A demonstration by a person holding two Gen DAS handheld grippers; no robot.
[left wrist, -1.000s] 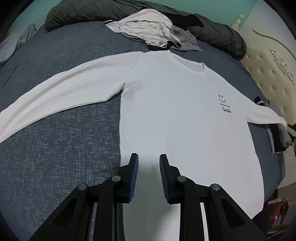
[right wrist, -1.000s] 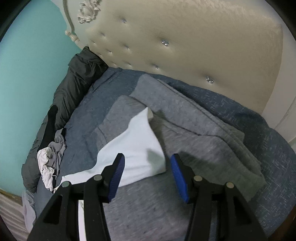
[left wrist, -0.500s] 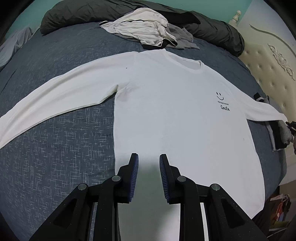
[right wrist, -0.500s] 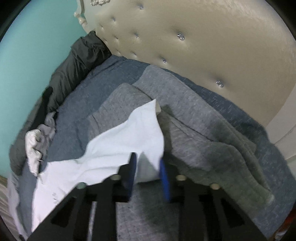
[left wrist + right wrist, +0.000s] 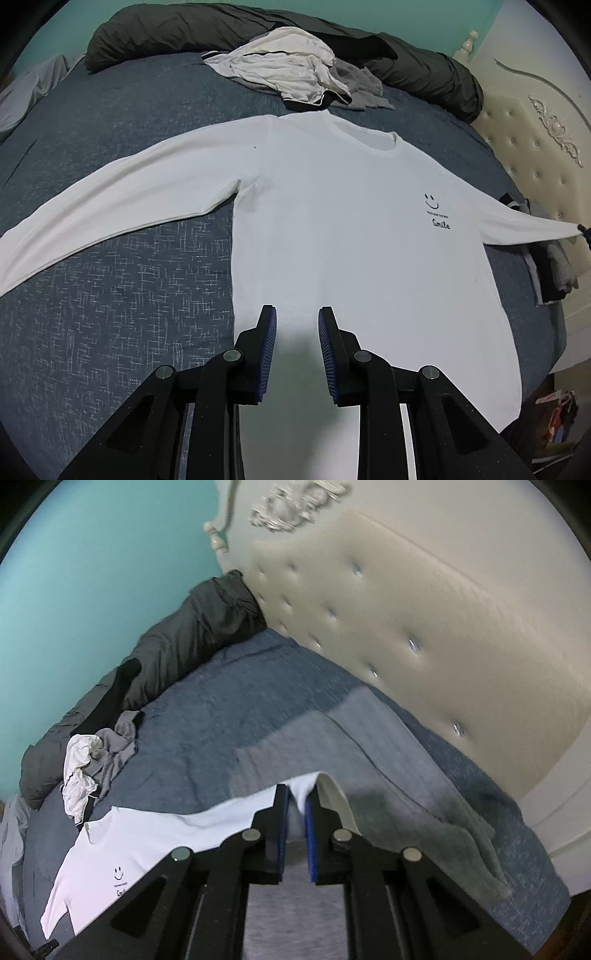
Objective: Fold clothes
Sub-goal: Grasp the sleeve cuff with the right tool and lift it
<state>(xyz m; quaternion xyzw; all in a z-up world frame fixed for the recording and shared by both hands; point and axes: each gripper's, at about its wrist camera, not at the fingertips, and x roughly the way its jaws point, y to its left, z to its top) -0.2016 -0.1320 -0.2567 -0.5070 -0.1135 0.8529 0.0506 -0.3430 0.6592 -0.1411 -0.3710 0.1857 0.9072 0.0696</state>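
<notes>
Currently one white long-sleeved shirt (image 5: 332,229) lies flat on the bed (image 5: 110,314), front up (smiley print visible). Left claw (image 5: 293,321) hovers agape over its hem, empty. Right claw (image 5: 297,801) pinches one sleeve cuff (image 5: 325,786), lifted. One crumpled clothes pile (image 5: 295,74) lies beyond the collar.

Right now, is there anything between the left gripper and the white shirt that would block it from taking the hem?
Nothing visible blocks it. The left gripper hangs open directly over the lower body of the white long-sleeve shirt, with only air between. The right gripper is shut on the far sleeve cuff.
</notes>
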